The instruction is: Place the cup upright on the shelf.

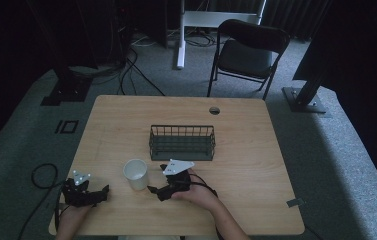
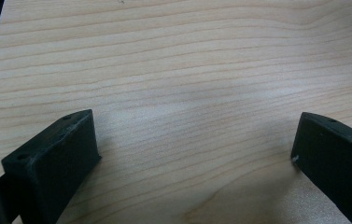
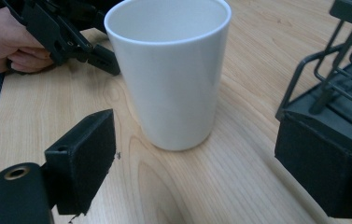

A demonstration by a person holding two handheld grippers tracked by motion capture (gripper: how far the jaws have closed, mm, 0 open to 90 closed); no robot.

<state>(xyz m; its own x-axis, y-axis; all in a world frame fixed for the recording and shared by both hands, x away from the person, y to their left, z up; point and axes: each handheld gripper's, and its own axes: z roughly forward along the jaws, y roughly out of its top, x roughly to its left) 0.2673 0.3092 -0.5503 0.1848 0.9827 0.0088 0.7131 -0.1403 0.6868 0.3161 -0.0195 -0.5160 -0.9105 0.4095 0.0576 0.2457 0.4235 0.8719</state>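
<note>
A white cup (image 1: pixel 136 174) stands upright on the wooden table (image 1: pixel 246 150), in front of a dark wire basket (image 1: pixel 182 142). My right gripper (image 1: pixel 157 186) sits just right of the cup, open, its jaws pointing at it. In the right gripper view the cup (image 3: pixel 171 74) stands close ahead, just beyond the spread jaws of the right gripper (image 3: pixel 201 163), untouched. My left gripper (image 1: pixel 103 192) rests near the table's front left corner, open, with bare wood between the jaws of the left gripper (image 2: pixel 194 147).
The basket (image 3: pixel 337 84) lies at the right edge of the right gripper view. The other hand with its gripper (image 3: pixel 57 32) shows behind the cup there. A black folding chair (image 1: pixel 248 50) and cables stand on the floor beyond the table.
</note>
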